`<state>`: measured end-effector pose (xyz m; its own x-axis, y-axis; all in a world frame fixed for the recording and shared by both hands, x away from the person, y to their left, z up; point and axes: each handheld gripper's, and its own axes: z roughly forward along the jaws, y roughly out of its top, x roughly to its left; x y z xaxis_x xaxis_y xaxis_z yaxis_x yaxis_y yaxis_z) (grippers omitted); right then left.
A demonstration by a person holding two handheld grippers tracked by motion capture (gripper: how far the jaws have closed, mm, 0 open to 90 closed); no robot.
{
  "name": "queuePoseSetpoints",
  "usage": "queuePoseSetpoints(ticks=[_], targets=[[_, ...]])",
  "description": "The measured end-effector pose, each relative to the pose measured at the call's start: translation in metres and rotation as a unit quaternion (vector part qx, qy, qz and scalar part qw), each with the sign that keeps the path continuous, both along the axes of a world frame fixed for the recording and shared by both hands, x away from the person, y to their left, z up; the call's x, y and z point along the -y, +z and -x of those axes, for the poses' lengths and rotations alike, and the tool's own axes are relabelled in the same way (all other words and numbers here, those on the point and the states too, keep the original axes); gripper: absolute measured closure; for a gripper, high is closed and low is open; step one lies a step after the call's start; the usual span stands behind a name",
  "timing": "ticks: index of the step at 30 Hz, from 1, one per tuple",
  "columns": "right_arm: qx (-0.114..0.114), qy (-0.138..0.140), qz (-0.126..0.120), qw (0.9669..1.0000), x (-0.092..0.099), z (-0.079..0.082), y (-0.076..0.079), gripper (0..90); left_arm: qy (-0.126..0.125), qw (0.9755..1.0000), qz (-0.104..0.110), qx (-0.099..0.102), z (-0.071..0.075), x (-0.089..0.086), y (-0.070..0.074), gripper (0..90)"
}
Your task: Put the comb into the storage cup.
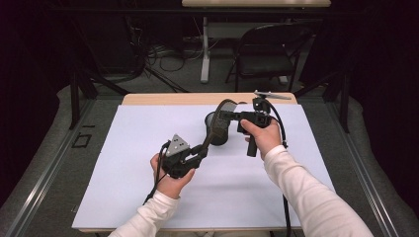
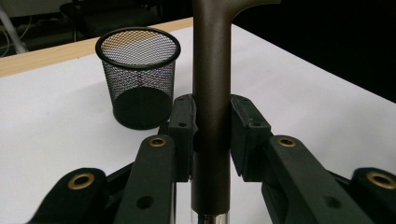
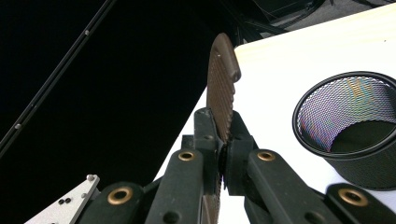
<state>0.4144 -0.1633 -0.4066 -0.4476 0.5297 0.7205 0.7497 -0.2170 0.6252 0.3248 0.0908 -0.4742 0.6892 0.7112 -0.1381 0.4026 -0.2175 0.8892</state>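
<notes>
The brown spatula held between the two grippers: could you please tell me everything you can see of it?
The spatula is a dark brown, matte utensil, seemingly plastic, with a round handle and a flat, slotted blade. A shiny metal section shows at the handle's lower end. It is held tilted above the white table, blade end uppermost. The left gripper is shut on the handle; the right gripper pinches the blade. The mesh cup stands just behind it.

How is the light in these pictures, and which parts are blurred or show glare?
High view: white table cover evenly lit, surroundings dark. Left gripper view: the nearest fingers are soft, the mesh cup is sharper, and the slotted spatula handle shows a small glare at its chrome end. Right gripper view: the cup's mesh shows rainbow moiré, and the white cover is overexposed.
</notes>
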Motion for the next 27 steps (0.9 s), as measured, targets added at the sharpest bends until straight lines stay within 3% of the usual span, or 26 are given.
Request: queuePoseSetpoints(ticks=[13,27], targets=[[-0.004,0.002,-0.005,1.0000,0.0004,0.0004,0.0006,87.1,0.005,1.0000,-0.001,0.002,-0.0004,-0.0003,0.0000,71.0],[0.000,-0.004,0.001,1.0000,-0.0001,0.0014,0.0015,87.1,0.016,0.9998,0.014,-0.003,-0.0009,-0.0054,-0.0006,59.5]])
